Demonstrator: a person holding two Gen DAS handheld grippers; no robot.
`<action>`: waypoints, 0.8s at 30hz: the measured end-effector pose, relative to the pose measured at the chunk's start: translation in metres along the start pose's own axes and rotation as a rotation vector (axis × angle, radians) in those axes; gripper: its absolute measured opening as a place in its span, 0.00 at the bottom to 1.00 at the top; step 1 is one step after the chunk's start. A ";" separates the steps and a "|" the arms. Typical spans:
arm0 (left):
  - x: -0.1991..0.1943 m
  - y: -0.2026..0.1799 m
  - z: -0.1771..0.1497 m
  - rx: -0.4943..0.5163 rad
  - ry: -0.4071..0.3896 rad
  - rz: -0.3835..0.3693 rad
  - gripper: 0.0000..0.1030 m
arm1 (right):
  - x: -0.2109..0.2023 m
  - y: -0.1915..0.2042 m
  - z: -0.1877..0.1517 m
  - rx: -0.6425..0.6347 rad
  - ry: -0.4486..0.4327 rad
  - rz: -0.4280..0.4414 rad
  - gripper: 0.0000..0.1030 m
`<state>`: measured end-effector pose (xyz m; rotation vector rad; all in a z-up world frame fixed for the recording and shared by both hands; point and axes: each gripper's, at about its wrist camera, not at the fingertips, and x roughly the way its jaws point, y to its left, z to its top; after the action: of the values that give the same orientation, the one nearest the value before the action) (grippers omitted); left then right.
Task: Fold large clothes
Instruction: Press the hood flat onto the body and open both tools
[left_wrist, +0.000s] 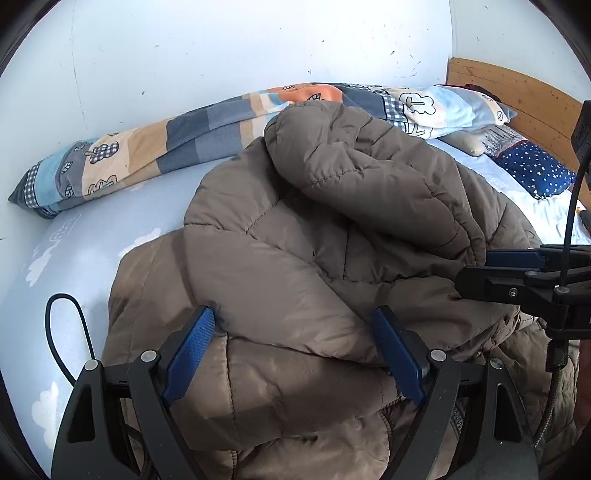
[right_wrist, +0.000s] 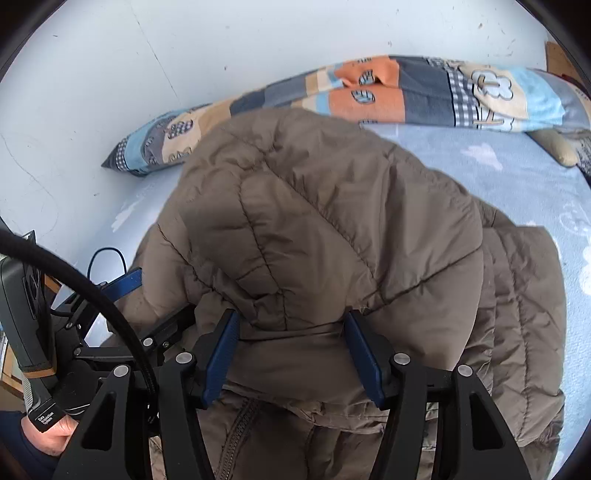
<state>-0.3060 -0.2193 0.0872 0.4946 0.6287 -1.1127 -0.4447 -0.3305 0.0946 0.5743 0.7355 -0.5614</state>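
Observation:
A brown quilted puffer jacket (left_wrist: 295, 258) lies bunched on the light blue bed sheet (left_wrist: 92, 251); it also fills the right wrist view (right_wrist: 332, 229). My left gripper (left_wrist: 293, 317) is open, its blue pads straddling a fold of the jacket's near edge. My right gripper (right_wrist: 291, 321) is open too, its pads either side of a puffed fold, with the jacket's zipper (right_wrist: 236, 432) below. The right gripper shows at the right edge of the left wrist view (left_wrist: 517, 273). The left gripper shows at the left of the right wrist view (right_wrist: 125, 288).
A rolled patchwork blanket (left_wrist: 184, 144) lies along the white wall (left_wrist: 221, 48) behind the jacket. A star-print navy pillow (left_wrist: 532, 170) and a wooden headboard (left_wrist: 517, 96) are at the far right. A black cable (left_wrist: 70, 332) loops on the sheet at left.

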 end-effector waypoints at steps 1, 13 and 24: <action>0.000 0.000 0.000 -0.006 0.004 -0.003 0.84 | 0.001 -0.001 -0.001 0.003 0.005 0.001 0.62; -0.016 -0.001 0.000 0.016 -0.037 0.012 0.84 | -0.013 0.005 0.000 -0.003 -0.034 -0.003 0.62; 0.000 0.002 -0.007 0.004 0.033 0.010 0.87 | 0.005 0.003 -0.004 -0.006 0.050 -0.019 0.63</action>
<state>-0.3059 -0.2138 0.0823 0.5199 0.6529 -1.0982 -0.4414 -0.3274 0.0889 0.5782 0.7907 -0.5643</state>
